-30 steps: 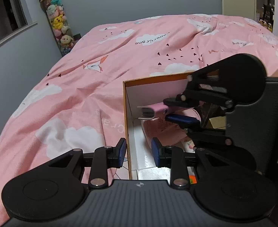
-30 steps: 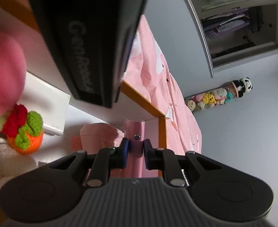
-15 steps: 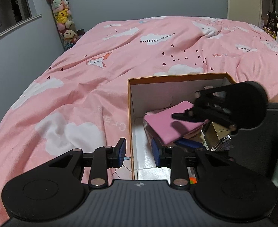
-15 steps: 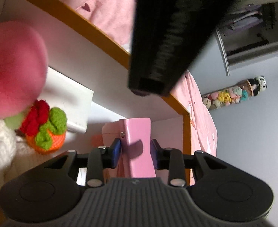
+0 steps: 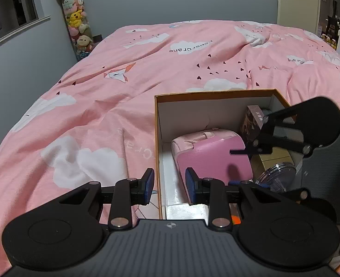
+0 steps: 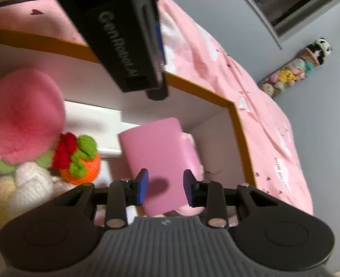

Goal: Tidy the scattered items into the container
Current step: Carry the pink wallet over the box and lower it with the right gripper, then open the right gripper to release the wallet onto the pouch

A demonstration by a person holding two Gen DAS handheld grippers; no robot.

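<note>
The pink case (image 6: pixel 157 159) lies inside the box (image 6: pixel 239 124), tilted against a paler pink pouch (image 6: pixel 190 154) beside it. The right tongs (image 6: pixel 165 188) hang over the case's near end with both blue pads spread; neither pad touches the case, which shows in the gap between them. In the left wrist view the same case (image 5: pixel 214 159) sits low in the box (image 5: pixel 157 138), with the right tongs (image 5: pixel 246 161) just beside its right edge. The left tongs (image 5: pixel 169 188) are spread too and hold nothing; they straddle the box's left wall, 1 pad outside over the bedspread (image 5: pixel 100 92) and 1 pad inside.

The box has an orange rim and white inner walls. A strip of bare white floor runs between the left wall and the case. The right half is crowded. The bedspread to the left and beyond the far wall lies open.

Counted in the box: 1 pink case, 1 pale pouch, 1 white carton (image 6: pixel 93 127), 1 orange knitted toy (image 6: pixel 82 161) with red and green trim, 1 fluffy pink ball (image 6: pixel 22 115), 1 brown patterned carton (image 5: pixel 252 124), 1 clear round lid (image 5: pixel 276 176). Some pale knitted pieces at the right view's left edge are too blurred to count.

A tall column of plush toys (image 5: pixel 77 23) stands against the wall beyond the bed.
</note>
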